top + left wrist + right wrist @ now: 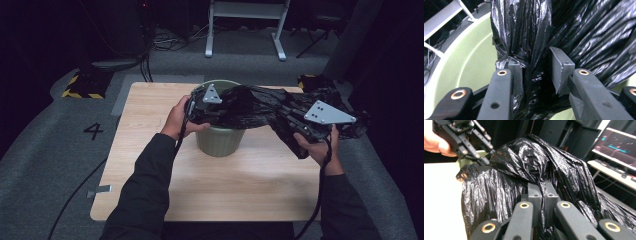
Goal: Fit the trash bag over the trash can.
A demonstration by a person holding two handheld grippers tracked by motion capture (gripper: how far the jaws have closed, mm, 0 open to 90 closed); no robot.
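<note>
A pale green bin [220, 140] stands upright in the middle of the wooden table [150, 130]. A crumpled black plastic bag [250, 107] stretches from over the bin's mouth out to the right. My left gripper [220, 107] hangs over the bin's rim. In the left gripper view its jaws [536, 70] close on a bunched fold of the bag [586, 32], with the bin's inner wall [466, 62] behind. My right gripper [287, 112] is off to the right of the bin. Its pads [543, 191] pinch the bag [524, 162] tightly. The left gripper [487, 155] appears far off there.
White frame legs [245, 10] and cables lie on the floor behind the table. Yellow-black marked blocks [82, 85] sit at the back left, and a "4" [93, 131] is on the grey floor. A lit monitor [619, 145] stands to the right.
</note>
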